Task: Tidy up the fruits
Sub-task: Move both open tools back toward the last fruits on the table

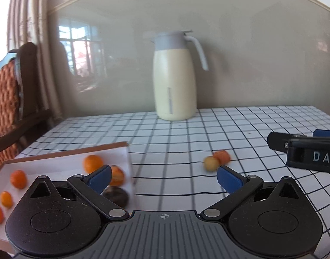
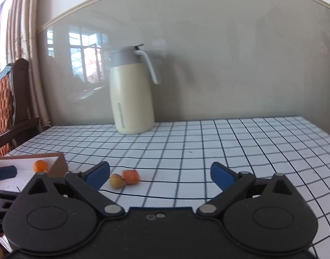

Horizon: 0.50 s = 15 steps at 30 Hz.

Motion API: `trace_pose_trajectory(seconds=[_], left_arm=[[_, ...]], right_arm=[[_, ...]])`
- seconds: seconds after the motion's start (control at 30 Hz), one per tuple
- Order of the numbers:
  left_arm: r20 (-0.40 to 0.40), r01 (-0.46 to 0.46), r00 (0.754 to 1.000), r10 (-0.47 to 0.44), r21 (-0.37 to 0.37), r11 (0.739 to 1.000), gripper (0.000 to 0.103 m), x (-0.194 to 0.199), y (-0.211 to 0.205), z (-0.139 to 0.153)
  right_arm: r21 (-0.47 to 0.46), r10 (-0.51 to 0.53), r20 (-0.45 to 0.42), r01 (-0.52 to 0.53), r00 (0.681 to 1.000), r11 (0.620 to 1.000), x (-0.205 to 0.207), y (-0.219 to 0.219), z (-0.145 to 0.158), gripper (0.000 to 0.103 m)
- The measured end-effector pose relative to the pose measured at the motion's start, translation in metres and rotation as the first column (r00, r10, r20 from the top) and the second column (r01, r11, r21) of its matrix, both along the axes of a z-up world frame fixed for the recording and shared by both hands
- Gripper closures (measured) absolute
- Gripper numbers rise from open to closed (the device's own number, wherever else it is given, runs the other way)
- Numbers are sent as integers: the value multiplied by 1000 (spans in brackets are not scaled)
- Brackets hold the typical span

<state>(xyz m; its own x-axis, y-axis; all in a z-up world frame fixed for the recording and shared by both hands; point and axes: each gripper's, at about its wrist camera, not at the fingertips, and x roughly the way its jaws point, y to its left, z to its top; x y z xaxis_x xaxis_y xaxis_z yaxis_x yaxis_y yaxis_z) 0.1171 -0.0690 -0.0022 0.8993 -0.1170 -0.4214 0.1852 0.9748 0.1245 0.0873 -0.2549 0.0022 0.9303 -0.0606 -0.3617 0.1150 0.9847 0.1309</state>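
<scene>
Both tongs are spread wide and hold nothing: the left gripper (image 1: pixel 163 178) and the right gripper (image 2: pixel 160 176). Two small fruits, a yellow fruit (image 2: pixel 116 180) touching an orange fruit (image 2: pixel 131 176), sit on the checked table (image 2: pixel 229 142), lower middle of the frame. The white box (image 1: pixel 56 161) at lower left holds more oranges.

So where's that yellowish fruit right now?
The yellow fruit lies loose on the checked table, touching an orange fruit, right of the box and nearer than the jug.
</scene>
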Motion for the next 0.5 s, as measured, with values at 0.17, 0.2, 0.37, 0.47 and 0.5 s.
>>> trace_pose_trajectory(seconds=[0.17, 0.2, 0.37, 0.47, 0.5], left_arm=[[-37, 24, 999, -24, 2, 1000, 0, 11, -25, -7], [-39, 25, 999, -25, 0, 1000, 0, 12, -28, -8], [-55, 13, 998, -12, 16, 1000, 0, 21, -42, -14], [-46, -19, 999, 21, 30, 999, 0, 25, -40, -13], [-37, -34, 999, 35, 34, 999, 0, 27, -38, -12]], right_arm=[[7, -20, -7, 20, 1000, 1000, -1, -13, -2, 20], [6, -22, -12, 22, 1000, 1000, -1, -16, -3, 21], [14, -5, -49, 6, 999, 1000, 9, -23, -9, 32], [19, 16, -77, -15, 997, 1000, 18, -23, -13, 40], [25, 23, -83, -21, 996, 999, 22, -22, -14, 40]])
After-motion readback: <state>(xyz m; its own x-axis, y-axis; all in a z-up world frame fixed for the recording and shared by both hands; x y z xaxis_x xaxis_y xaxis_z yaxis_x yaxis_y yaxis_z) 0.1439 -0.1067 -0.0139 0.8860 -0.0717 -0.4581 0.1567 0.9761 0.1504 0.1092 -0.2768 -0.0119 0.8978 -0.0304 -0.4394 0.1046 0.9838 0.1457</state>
